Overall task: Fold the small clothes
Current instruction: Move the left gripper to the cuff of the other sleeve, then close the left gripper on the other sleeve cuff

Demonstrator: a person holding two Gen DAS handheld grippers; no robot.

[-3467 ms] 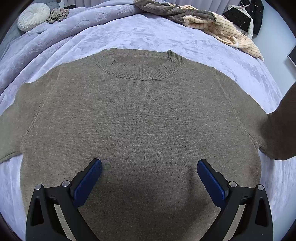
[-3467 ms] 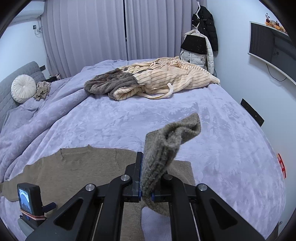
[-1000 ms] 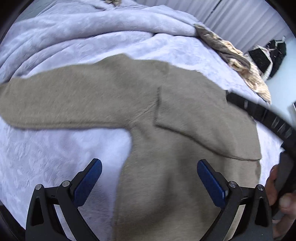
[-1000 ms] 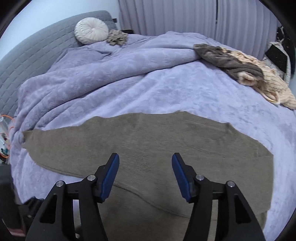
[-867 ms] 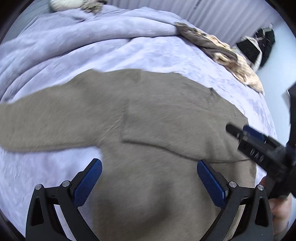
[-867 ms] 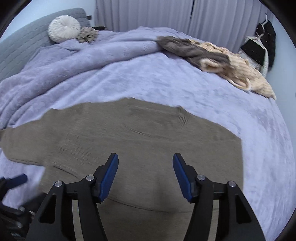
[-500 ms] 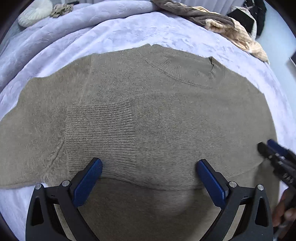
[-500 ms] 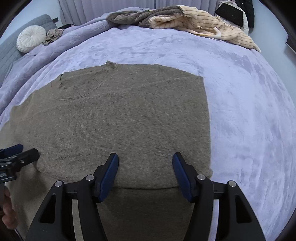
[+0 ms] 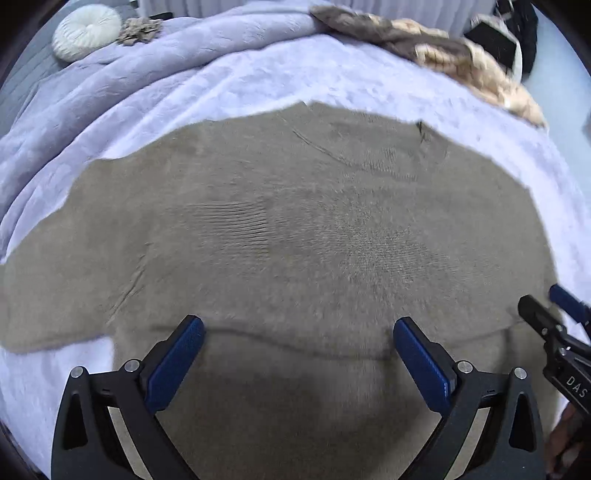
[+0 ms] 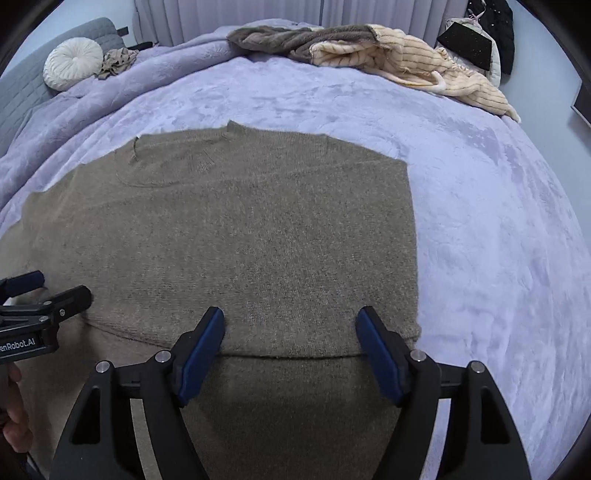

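Both tongs, left [image 9: 297, 352] and right [image 10: 291, 345], gape wide and empty above the sweater [image 10: 236, 236], whose right sleeve lies folded across its chest on the bed [image 10: 498, 221].

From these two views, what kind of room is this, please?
Most likely a bedroom: an olive-brown knit sweater lies on a bed's lilac plush blanket, a round white cushion rests by the grey headboard, and grey curtains hang behind.

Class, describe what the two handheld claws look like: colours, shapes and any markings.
Both the left claw and the right claw have black, angular plastic frames with triangular cut-outs, silver screws and ribbed blue pads. White lettering marks their sides. No cables or sleeves show.
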